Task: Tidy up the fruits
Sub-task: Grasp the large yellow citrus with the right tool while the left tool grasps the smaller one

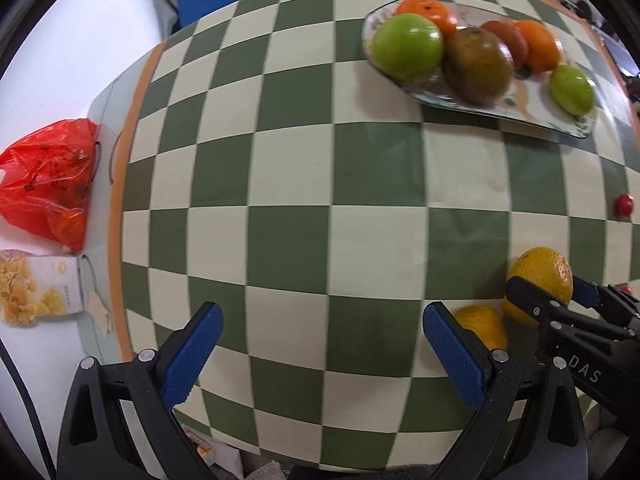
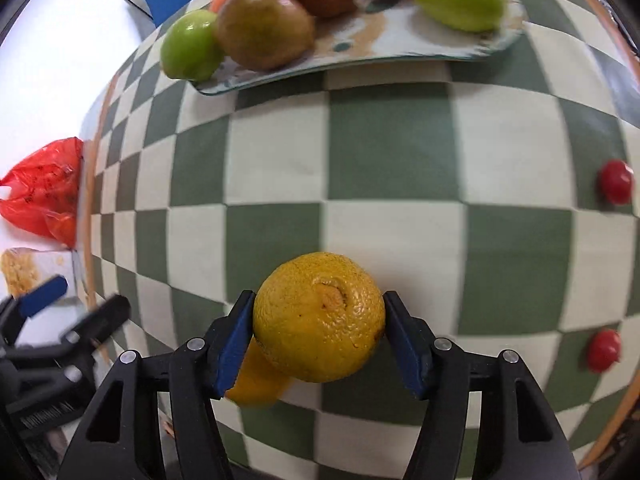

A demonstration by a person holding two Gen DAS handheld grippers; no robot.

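Both blue pads of the right gripper [image 2: 318,334] clamp a yellow orange [image 2: 318,316] near the cloth's [image 2: 396,148] near edge, seemingly lifted. Left gripper [image 1: 322,356] hangs beside it, fingers wide apart, empty. Six fruits already sit on the plate [image 2: 400,46] at the far edge. Left to move, I judge: this orange, a second orange [image 2: 256,382] beneath it, and perhaps two small red fruits [image 2: 616,188] toward the right edge.

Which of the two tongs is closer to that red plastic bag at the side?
The left tongs. The red plastic bag lies off the cloth to their left, while the right tongs, clamped on a yellow orange, sit farther to the right.
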